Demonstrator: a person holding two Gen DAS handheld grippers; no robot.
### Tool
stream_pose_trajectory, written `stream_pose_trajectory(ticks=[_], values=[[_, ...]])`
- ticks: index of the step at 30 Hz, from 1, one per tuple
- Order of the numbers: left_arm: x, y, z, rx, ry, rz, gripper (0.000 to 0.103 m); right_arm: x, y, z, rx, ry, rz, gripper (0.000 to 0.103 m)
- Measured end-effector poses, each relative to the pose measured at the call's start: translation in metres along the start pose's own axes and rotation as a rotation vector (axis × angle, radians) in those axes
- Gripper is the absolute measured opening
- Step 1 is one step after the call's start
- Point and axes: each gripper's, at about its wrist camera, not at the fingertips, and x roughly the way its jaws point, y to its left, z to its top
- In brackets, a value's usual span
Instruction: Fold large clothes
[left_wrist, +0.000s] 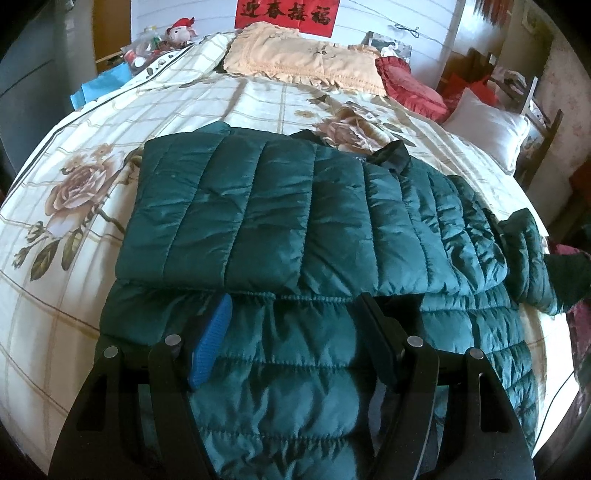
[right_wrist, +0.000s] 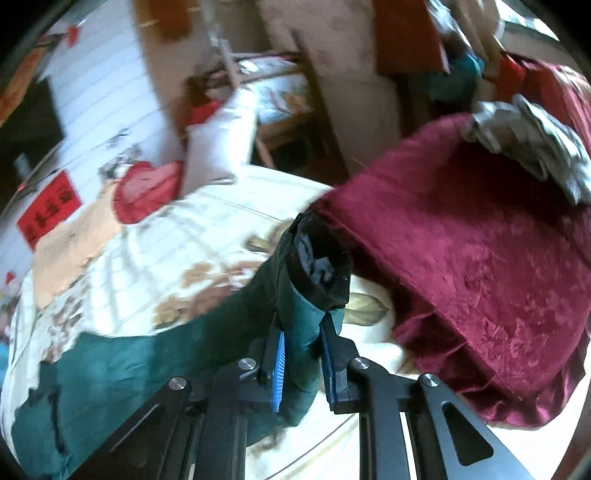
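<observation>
A dark green quilted puffer jacket (left_wrist: 280, 206) lies across the floral bed sheet (left_wrist: 74, 155), with one side folded over onto its body. My left gripper (left_wrist: 295, 306) is open, its jaws wide apart just above the jacket's near part; the blue pad (left_wrist: 212, 343) shows on the left finger. My right gripper (right_wrist: 301, 343) is shut on the jacket's sleeve (right_wrist: 306, 291) just below the dark cuff (right_wrist: 321, 258), holding it lifted above the bed. The rest of the jacket (right_wrist: 110, 373) trails to the lower left in the right wrist view.
A peach pillow (left_wrist: 303, 55), a red cushion (left_wrist: 406, 85) and a white pillow (left_wrist: 487, 125) lie at the bed's head. A maroon blanket (right_wrist: 461, 266) with grey cloth (right_wrist: 535, 144) on it lies to the right. Clutter and a plush toy (left_wrist: 181, 31) sit at the far left.
</observation>
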Motion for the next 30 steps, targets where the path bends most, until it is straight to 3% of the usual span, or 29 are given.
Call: stream_pose_trajectory(ticks=[10,30], values=[[-0.017,0.006,0.002,-0.007,-0.038,-0.009,0.069,-0.042,0.069,0.007,-0.130,-0.036,0.164,0.013],[-0.029,0.046,0.006,-0.074,-0.061,-0.003,0.069,-0.077,0.225,-0.032,-0.308,0.097,0.570,0.013]])
